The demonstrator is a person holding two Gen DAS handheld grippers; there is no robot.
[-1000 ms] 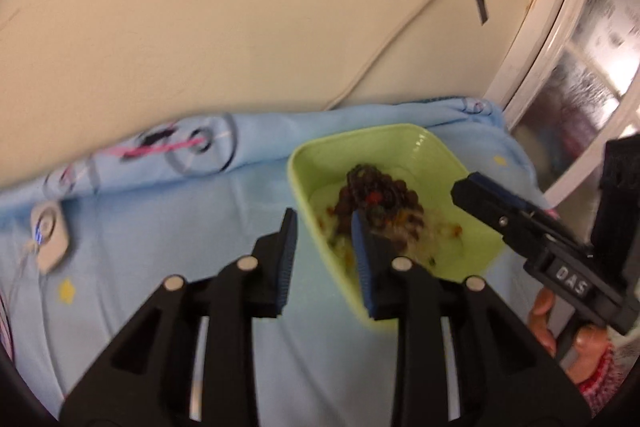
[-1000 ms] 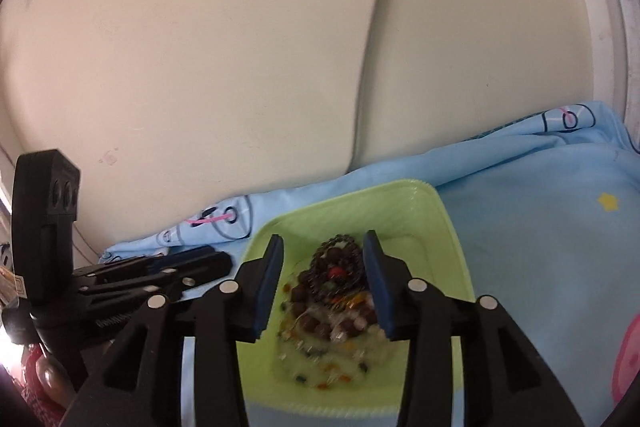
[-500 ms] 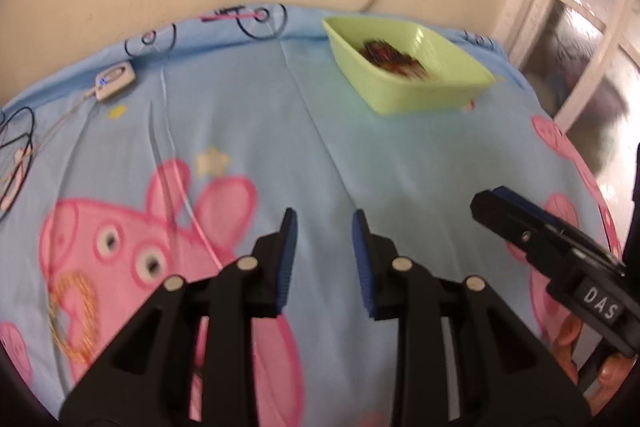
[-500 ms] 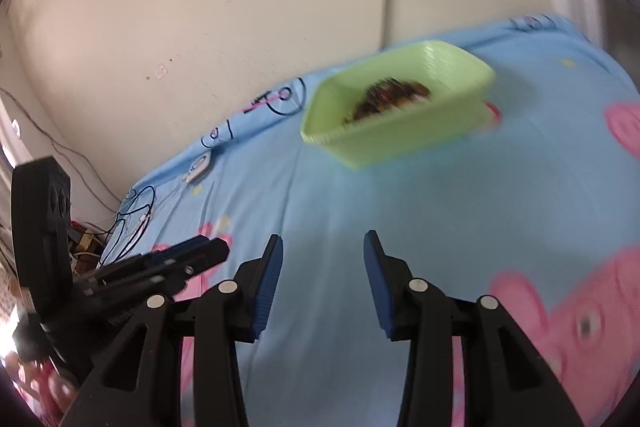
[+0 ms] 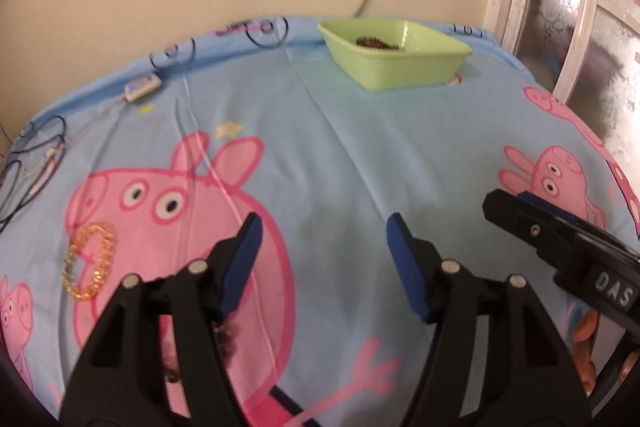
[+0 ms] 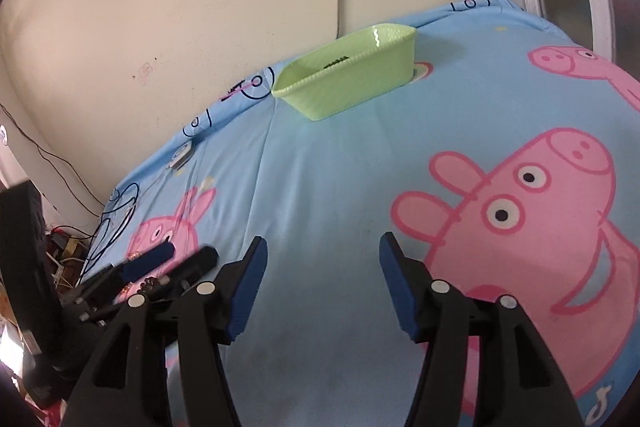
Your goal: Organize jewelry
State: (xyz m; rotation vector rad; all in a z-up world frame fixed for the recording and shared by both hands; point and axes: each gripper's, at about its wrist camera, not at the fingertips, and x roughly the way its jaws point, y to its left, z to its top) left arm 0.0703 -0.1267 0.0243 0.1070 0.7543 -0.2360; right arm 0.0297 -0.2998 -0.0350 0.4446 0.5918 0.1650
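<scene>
Both tongs have drawn back from the green tray [image 5: 394,65] since a second ago — then they hung right over its beads, now the tray sits well away, at the far edge of the bed by the wall. Left tongs [image 5: 322,259]: jaws opening, nothing between them, only blue cartoon sheet [image 5: 340,155] below. Right tongs [image 6: 320,279]: jaws also opening, nothing held. Right tongs show in the left wrist view, to the right of the left pair, with fingers of a hand [image 5: 586,331] under them.

Tray holds a dark heap of beaded jewelry [image 5: 376,43], seen low inside it. Gold chain bracelet [image 5: 90,261] lies loose on the sheet, on the pink pig print, near the left tongs' left side and well apart from the tray. Something dark and beaded [image 5: 224,337] shows under the left tongs' arm — too hidden to say what. Small white device [image 5: 142,89] with wires lies left of the tray near the wall.
</scene>
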